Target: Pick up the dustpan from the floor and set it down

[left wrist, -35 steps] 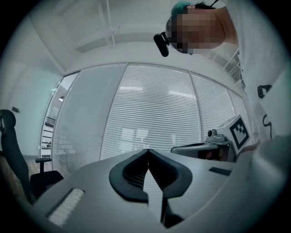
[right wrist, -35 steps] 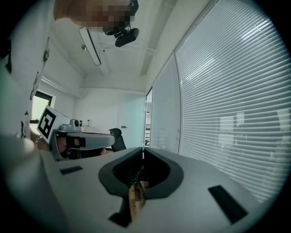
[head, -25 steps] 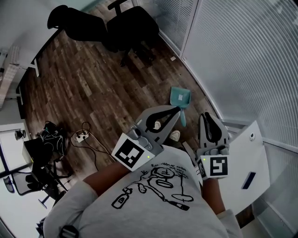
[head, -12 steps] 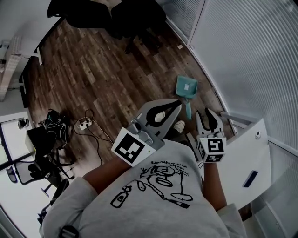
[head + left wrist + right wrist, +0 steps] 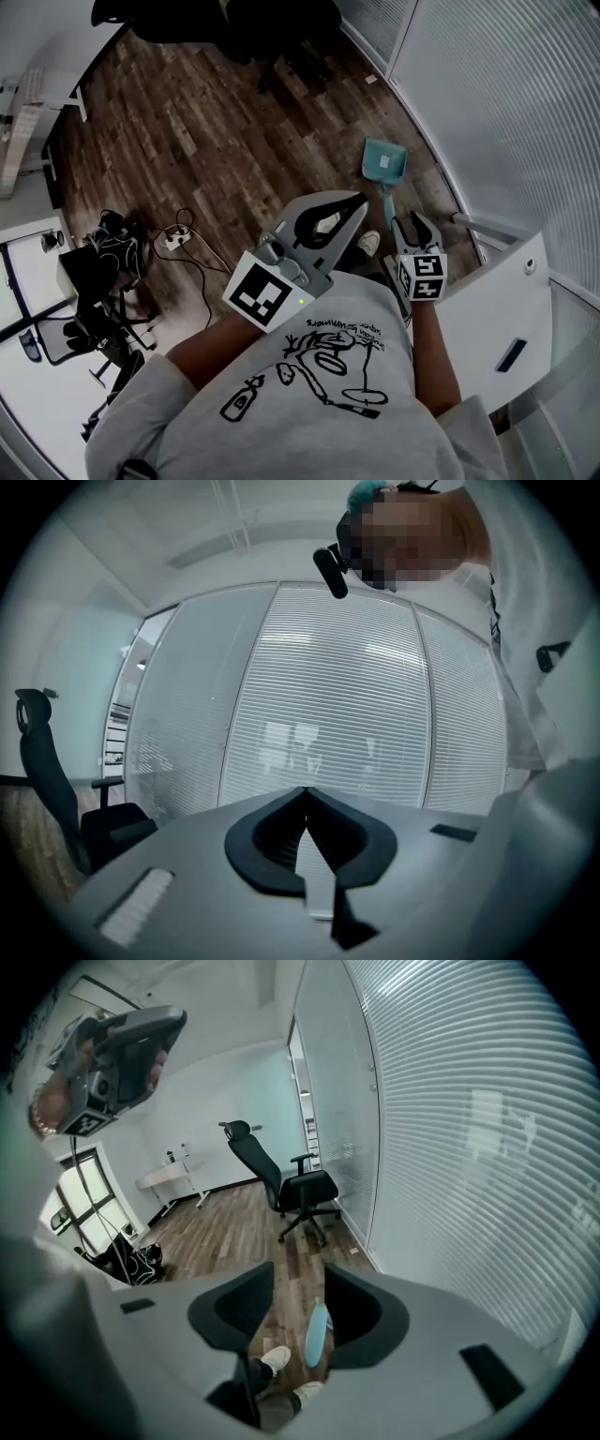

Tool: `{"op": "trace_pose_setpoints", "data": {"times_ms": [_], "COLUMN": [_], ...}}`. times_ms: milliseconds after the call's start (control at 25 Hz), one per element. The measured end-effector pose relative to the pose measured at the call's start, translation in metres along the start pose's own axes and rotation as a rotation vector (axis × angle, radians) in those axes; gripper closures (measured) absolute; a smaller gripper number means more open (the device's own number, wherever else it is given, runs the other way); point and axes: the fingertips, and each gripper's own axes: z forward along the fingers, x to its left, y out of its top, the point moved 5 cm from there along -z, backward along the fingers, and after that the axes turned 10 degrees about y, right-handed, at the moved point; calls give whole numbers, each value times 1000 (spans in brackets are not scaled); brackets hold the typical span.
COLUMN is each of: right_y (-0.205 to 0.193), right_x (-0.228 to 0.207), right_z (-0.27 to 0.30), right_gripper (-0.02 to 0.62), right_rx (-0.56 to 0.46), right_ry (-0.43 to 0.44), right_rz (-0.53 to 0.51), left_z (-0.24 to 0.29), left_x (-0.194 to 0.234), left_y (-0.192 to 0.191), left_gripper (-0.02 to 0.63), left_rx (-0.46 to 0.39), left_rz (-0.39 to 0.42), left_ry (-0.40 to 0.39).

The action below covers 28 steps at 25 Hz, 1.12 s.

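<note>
Spreading just then, the right gripper [image 5: 413,225] hung empty-jawed above the dustpan [image 5: 384,163]; the left gripper [image 5: 359,201] sat pressed together. Light, stiff plastic, it looked best taken by its handle [image 5: 387,206].

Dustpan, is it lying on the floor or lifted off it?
Lying on the floor. The dustpan rests flat on the wood floor beside the blinds, its handle pointing toward the person's shoe.

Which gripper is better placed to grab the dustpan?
Right. The right gripper points down at the floor, its jaws have just been opening, empty, dustpan handle sighted through their gap. The left gripper is shut, facing the blinds.
</note>
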Motion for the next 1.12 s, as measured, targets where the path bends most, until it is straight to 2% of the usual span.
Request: {"op": "trace_pose_setpoints", "data": {"times_ms": [400,640,1120], "right_y": [-57,-82,-127], "right_x": [-10,-18,-39], "right_z": [49,74,110], "right_gripper": [439,425,397], "right_rx": [134,195,283], "right_ry": [28,14,-4], "right_rz": [19,46,103], "left_z": [-3,-6,-6], "left_x": [10,21,27], "left_y": [-12,-20,-49], "left_gripper": [604,604,604], "left_rx": [10,14,52], "left_rz": [4,-18,0], "left_ry": [27,50,75]}}
